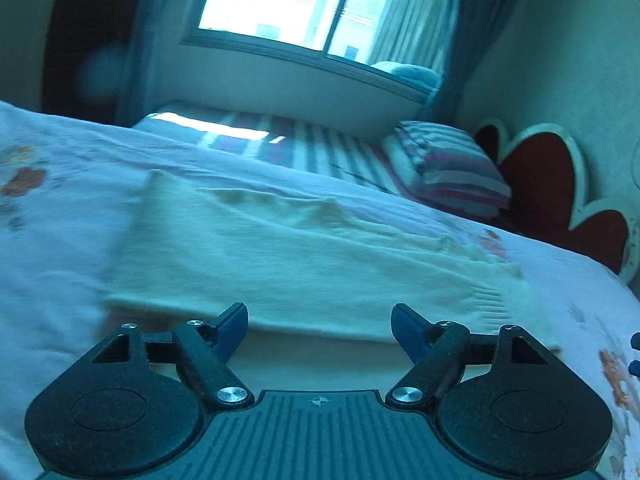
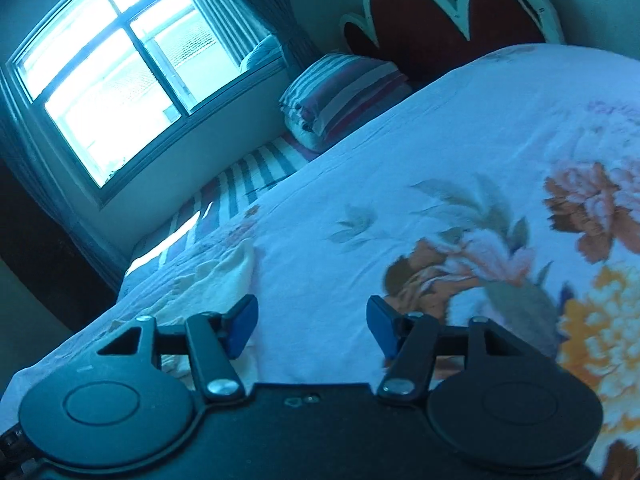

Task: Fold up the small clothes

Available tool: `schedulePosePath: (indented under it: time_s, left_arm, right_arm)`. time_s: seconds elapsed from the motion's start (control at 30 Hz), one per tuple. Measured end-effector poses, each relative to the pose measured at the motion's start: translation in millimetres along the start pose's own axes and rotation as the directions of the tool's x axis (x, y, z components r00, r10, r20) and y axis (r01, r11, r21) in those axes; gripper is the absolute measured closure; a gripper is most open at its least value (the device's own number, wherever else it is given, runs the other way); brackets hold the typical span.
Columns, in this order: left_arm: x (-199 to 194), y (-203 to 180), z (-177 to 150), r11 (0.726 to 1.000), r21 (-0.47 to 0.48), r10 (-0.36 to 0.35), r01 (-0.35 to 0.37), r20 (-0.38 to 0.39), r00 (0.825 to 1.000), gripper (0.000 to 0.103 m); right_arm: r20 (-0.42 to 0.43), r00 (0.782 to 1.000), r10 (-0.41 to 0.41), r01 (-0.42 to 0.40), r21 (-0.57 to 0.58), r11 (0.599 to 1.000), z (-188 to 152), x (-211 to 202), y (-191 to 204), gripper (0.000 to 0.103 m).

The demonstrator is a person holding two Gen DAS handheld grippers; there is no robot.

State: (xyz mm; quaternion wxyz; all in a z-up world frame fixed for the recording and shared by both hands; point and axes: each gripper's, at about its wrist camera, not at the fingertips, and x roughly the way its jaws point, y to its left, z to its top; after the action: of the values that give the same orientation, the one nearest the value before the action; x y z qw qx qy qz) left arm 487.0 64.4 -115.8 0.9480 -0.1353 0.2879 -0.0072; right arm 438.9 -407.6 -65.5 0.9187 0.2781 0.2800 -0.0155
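Both grippers hover with jaws apart, gripping nothing

Left gripper point(image 1: 319, 326) over cream sweater point(image 1: 288, 256) folded on floral bedspread point(image 1: 60, 200); right gripper point(image 2: 312, 326) above bare bedspread

Cream-white knit garment point(image 1: 280, 264) with ribbed hem, plain, lay on a white bedspread point(image 2: 400, 152) printed with large flowers in orange-brown, pink and yellow and with grey-green leaves. Pillow point(image 1: 452, 168) and bed sheet point(image 1: 320, 148) were striped in white, pink-red and grey-blue; headboard point(image 1: 560, 184) was dark red with a pale scalloped border. Both grippers were black with blue fingertips point(image 1: 232, 328); curtains point(image 1: 460, 40) were grey-blue beside a bright window point(image 2: 108, 68).
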Motion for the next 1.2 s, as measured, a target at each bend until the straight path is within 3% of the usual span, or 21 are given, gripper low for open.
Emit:
schedulePosePath:
  time_s: [0.2,0.37,0.47,0.6,0.67,0.77,0.83,1.0,1.1,1.2]
  left_arm:
    - [-13,73,-5,0.99,-0.047,0.132,-0.134,-0.033,0.991,0.024]
    - [-7,90,-5,0.992,-0.031,0.117,-0.119,-0.043,0.992,0.024]
    - [2,87,-3,0.993,-0.021,0.114,-0.115,-0.044,0.992,0.024]
    - [6,85,-1,0.993,-0.015,0.116,-0.117,-0.041,0.992,0.024]
    - [8,84,-1,0.992,-0.011,0.121,-0.122,-0.036,0.992,0.024]
    - [9,83,1,0.994,-0.022,0.111,-0.111,-0.033,0.993,0.024]
    - [12,80,1,0.993,-0.004,0.115,-0.115,-0.036,0.993,0.024]
    - [16,76,1,0.991,0.018,0.134,-0.133,-0.036,0.99,0.024]
    - [19,73,0,0.989,0.031,0.145,-0.144,-0.033,0.989,0.024]
    - [20,70,0,0.987,0.04,0.156,-0.154,-0.029,0.987,0.024]
  right_arm:
    - [-0.108,0.985,0.135,-0.136,-0.001,0.991,-32,60,75,0.044]
    - [-0.193,0.97,0.149,-0.147,0.022,0.989,-52,96,111,0.044]
    - [-0.189,0.971,0.147,-0.143,0.032,0.989,-56,101,119,0.044]
    - [-0.19,0.969,0.158,-0.16,0.009,0.987,-54,104,134,0.062]
    - [-0.222,0.964,0.148,-0.152,-0.003,0.988,-56,112,141,0.066]
    - [-0.22,0.965,0.142,-0.153,-0.034,0.988,-56,115,149,0.073]
    - [-0.218,0.966,0.142,-0.158,-0.06,0.986,-53,117,157,0.098]
    - [-0.119,0.98,0.159,-0.174,-0.129,0.976,-29,103,167,0.099]
    - [-0.065,0.989,0.131,-0.138,-0.121,0.983,-13,94,155,0.098]
    - [-0.068,0.992,0.104,-0.11,-0.102,0.989,-4,95,136,0.098]
